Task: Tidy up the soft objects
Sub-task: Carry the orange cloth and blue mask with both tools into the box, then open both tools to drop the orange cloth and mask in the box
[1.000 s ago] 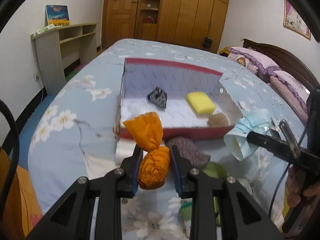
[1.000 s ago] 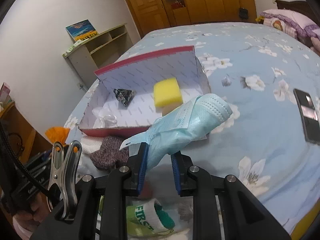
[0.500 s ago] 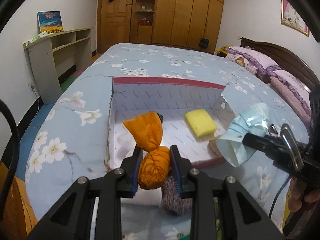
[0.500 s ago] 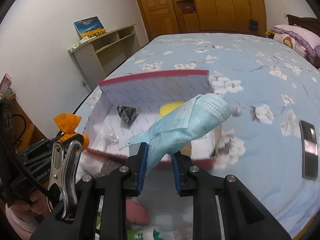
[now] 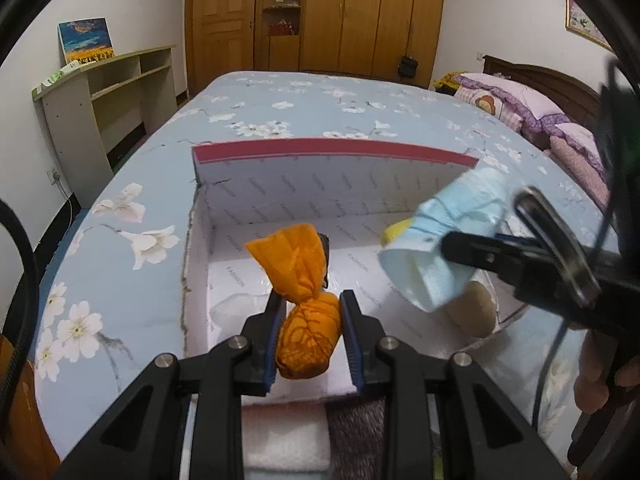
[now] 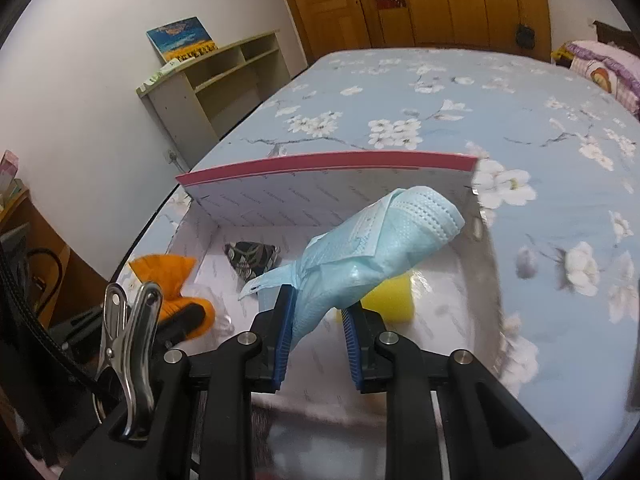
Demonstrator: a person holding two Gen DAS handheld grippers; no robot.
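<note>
My left gripper (image 5: 310, 304) is shut on a knotted orange cloth bundle (image 5: 305, 320), held over the near left part of the white box with a red rim (image 5: 332, 147). My right gripper (image 6: 318, 304) is shut on a folded light-blue face mask (image 6: 372, 252), which hangs above the box's middle. The mask (image 5: 444, 256) shows at the right of the left wrist view, and the orange bundle (image 6: 176, 292) at the left of the right wrist view. Inside the box lie a dark patterned pouch (image 6: 252, 256), a yellow sponge (image 6: 390, 300) and a tan soft lump (image 5: 472, 312).
The box stands on a bed with a blue flowered sheet (image 5: 120, 280). White and grey-purple soft items (image 5: 356, 436) lie just before the box's near wall. A shelf unit (image 5: 100, 96) is at the left wall, pillows (image 5: 532, 108) at the right.
Both grippers have moved forward from in front of the box to over its inside, each still carrying its item. The sock and other cloths on the bed have slipped below the view.
</note>
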